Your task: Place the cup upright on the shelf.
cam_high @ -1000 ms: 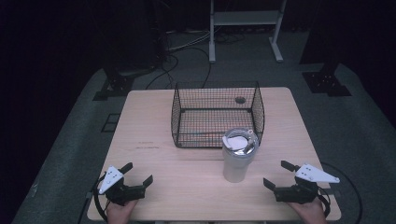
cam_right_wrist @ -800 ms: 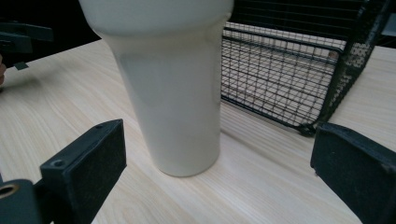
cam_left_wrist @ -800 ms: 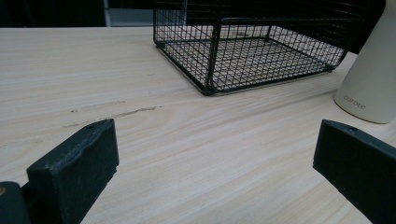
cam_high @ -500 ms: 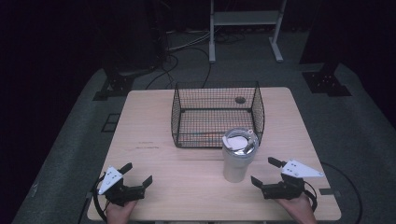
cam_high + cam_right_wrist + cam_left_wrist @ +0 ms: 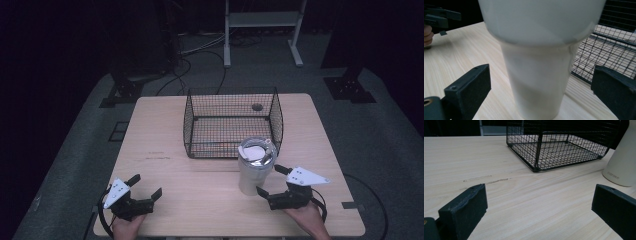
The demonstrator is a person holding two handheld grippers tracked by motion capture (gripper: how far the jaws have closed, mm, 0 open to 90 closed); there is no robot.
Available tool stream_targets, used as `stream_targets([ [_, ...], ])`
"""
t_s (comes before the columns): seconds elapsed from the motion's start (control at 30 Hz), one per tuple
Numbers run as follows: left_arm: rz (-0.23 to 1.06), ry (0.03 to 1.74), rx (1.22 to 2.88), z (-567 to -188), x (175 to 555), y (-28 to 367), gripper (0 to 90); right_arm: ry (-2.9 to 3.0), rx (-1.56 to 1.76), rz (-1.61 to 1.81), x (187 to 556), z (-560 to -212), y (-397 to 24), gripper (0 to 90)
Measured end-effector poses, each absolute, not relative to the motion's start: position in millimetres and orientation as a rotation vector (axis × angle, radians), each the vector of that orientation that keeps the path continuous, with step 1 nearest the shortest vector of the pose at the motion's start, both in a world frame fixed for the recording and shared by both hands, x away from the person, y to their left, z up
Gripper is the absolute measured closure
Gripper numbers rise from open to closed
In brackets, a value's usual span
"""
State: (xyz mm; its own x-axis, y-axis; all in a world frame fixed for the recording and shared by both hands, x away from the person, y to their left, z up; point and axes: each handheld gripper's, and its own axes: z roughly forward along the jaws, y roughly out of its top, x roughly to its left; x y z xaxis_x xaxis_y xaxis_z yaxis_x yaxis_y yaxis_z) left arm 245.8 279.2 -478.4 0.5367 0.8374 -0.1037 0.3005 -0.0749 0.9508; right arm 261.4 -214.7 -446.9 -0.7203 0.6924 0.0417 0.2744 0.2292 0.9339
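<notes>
A tall white tumbler (image 5: 255,167) with a clear lid stands upright on the wooden table (image 5: 200,200), just in front of a black wire basket (image 5: 231,122). My right gripper (image 5: 270,181) is open, low on the table, its jaws reaching toward the tumbler's base from the right; the tumbler (image 5: 539,70) looms close ahead of the jaws without touching them. Near the front left corner my left gripper (image 5: 146,186) rests open and holds nothing. From there the basket (image 5: 556,147) and the tumbler's foot (image 5: 621,162) lie ahead to the right.
The wire basket is open at the top and stands at the table's middle back. Bare wood lies between the two grippers. Beyond the table the floor is dark grey, with cables (image 5: 200,60) and a white stand (image 5: 262,30).
My right gripper has slid left along the table from the front right corner to right beside the tumbler's base. The left gripper has stayed put.
</notes>
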Motion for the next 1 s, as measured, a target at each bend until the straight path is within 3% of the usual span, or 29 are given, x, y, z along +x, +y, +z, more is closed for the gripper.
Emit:
stream_targets([
  [1.0,0.596,0.985,1.628,-477,244,283,0.0,2.067,0.848,1.593,286,-455,-190,2.1],
])
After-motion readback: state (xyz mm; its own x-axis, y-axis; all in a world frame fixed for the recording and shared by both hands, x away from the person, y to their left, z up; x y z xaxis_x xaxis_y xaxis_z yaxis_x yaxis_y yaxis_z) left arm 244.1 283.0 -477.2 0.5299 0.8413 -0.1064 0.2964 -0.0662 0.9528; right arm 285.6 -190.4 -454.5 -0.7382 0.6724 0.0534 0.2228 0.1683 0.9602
